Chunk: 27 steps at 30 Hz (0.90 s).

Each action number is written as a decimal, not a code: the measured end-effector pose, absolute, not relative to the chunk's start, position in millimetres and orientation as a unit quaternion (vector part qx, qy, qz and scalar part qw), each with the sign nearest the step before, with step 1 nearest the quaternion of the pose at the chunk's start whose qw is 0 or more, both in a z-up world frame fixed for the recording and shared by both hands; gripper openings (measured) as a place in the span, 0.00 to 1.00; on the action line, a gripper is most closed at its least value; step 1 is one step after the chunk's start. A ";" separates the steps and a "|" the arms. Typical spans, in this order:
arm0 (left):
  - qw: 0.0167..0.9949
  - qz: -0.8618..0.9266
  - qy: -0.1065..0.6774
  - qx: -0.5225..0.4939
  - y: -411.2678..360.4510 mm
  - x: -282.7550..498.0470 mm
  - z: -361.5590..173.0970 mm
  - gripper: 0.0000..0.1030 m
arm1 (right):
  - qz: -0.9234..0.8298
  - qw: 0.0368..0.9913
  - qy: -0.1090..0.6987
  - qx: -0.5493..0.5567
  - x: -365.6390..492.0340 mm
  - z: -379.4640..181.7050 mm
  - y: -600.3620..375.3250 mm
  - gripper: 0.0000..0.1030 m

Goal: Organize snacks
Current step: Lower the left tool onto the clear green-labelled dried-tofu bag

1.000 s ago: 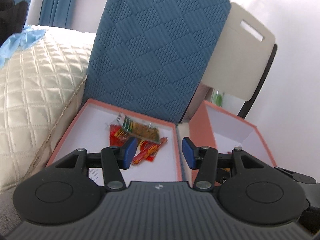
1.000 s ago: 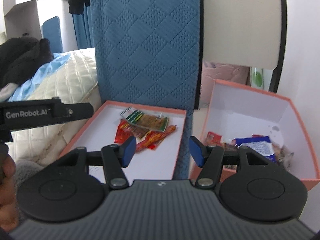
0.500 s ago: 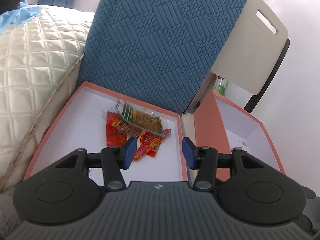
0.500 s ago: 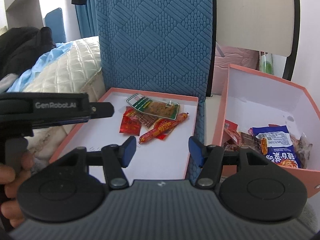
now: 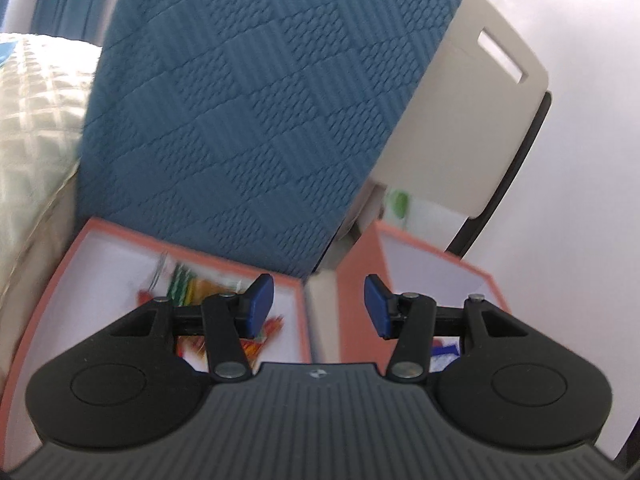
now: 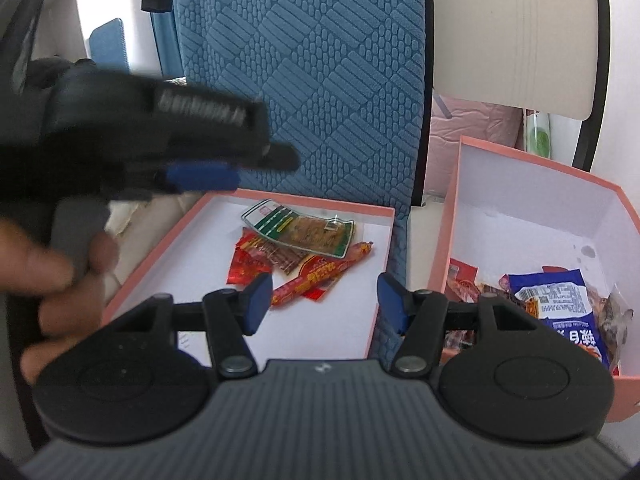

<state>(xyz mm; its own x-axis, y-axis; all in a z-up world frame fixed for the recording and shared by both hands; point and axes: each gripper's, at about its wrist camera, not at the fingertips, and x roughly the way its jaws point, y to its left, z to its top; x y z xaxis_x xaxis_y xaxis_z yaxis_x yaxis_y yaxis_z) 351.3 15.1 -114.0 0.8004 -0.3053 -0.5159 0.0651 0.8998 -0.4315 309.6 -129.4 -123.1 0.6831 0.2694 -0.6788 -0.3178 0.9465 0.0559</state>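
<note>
A shallow pink tray [image 6: 372, 212] lies at the foot of a blue quilted chair back. It holds a clear packet with green stripes [image 6: 298, 232], a red sausage stick [image 6: 320, 274] and a red packet [image 6: 248, 264]. A deeper pink box [image 6: 520, 184] to the right holds a blue packet [image 6: 560, 300] and other snacks. My right gripper [image 6: 324, 300] hovers open and empty over the tray's near right corner. My left gripper [image 5: 318, 306] is open and empty, aimed at the gap between tray [image 5: 100, 228] and box [image 5: 360, 280]. A blue pad [image 6: 200, 176] of it shows blurred above the tray's left side.
The blue chair back [image 6: 312, 80] stands right behind the tray. A cream quilted cushion [image 5: 32, 120] borders the tray on the left. A white wall [image 5: 580, 200] closes off the right. A hand [image 6: 48, 280] grips the left gripper's handle.
The left gripper has swung rightward, from over the tray toward the gap between tray and box. The right gripper has come closer to the tray and box and sunk a little. Both stay open.
</note>
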 end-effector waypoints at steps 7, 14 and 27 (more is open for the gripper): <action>0.924 -0.111 0.290 -0.222 24.7 388.6 -125.2 0.54 | 0.152 0.917 0.366 -0.037 326.1 -127.1 -127.0 0.58; 0.912 -0.076 0.344 -0.209 50.7 411.8 -151.1 0.54 | 0.157 0.916 0.368 -0.028 340.3 -139.1 -115.0 0.58; 0.874 -0.009 0.422 -0.242 90.4 448.6 -211.7 0.54 | 0.185 0.897 0.400 -0.021 376.3 -201.5 -80.9 0.58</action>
